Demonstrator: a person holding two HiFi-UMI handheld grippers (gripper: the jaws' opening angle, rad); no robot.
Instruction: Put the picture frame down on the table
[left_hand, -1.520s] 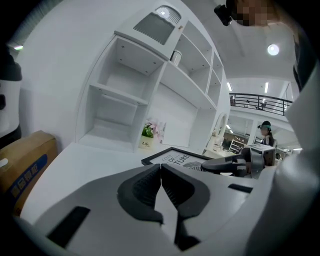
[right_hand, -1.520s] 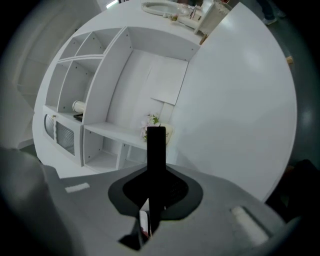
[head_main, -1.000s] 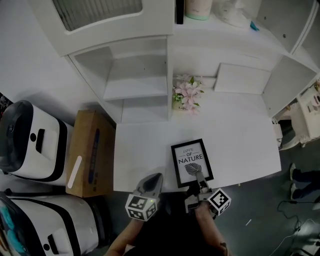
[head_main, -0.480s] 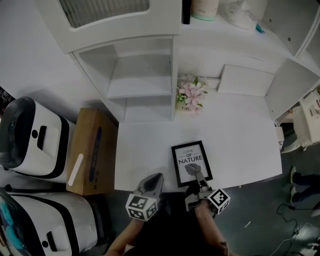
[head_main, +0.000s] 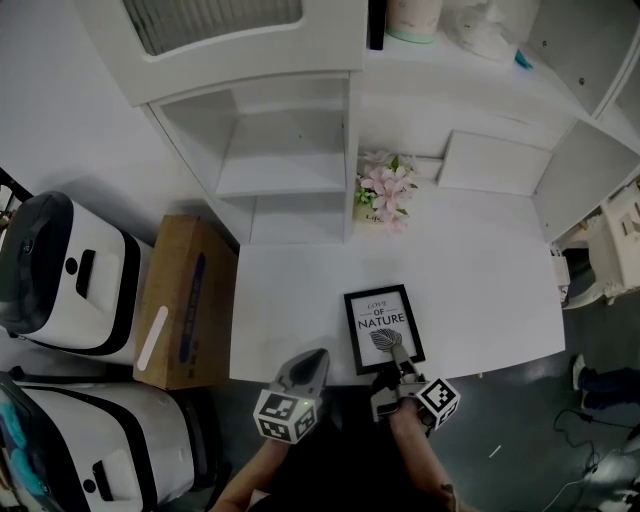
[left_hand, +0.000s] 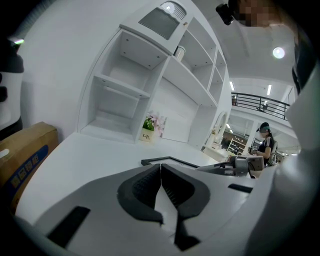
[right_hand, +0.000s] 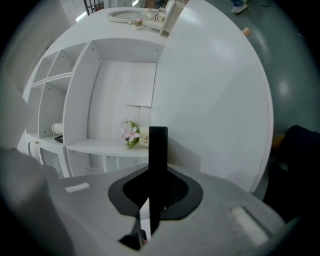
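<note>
Head view: the picture frame (head_main: 383, 327) lies face up at about 6 o'clock on the white table (head_main: 480, 280), close to the table's front edge, with its print readable. The right gripper (head_main: 399, 353) meets the frame's near edge. The left gripper (head_main: 311, 362) hangs at the frame's 8 o'clock, just off the table's front edge, touching nothing. A flower pot (head_main: 384, 192) stands well apart at 12 o'clock.

Left gripper view: the fingers (left_hand: 142, 187) are pressed together with nothing between them. The frame (left_hand: 167, 160) looks low and flat on the table at 1 o'clock. Whether its whole back touches the table cannot be told.

Right gripper view: the fingers (right_hand: 182, 189) are clamped on the frame (right_hand: 158, 160), which shows edge-on as a black bar running away toward 12 o'clock.

Judged from this, the danger lies at the near edge. If that end is slightly raised when the fingers part, the frame would drop and slap down, which is hard on its glass. If the right gripper draws back toward 6 o'clock before it lets go, it would drag the frame over the table's edge and off. The idle left gripper sits too far aside to catch it.
</note>
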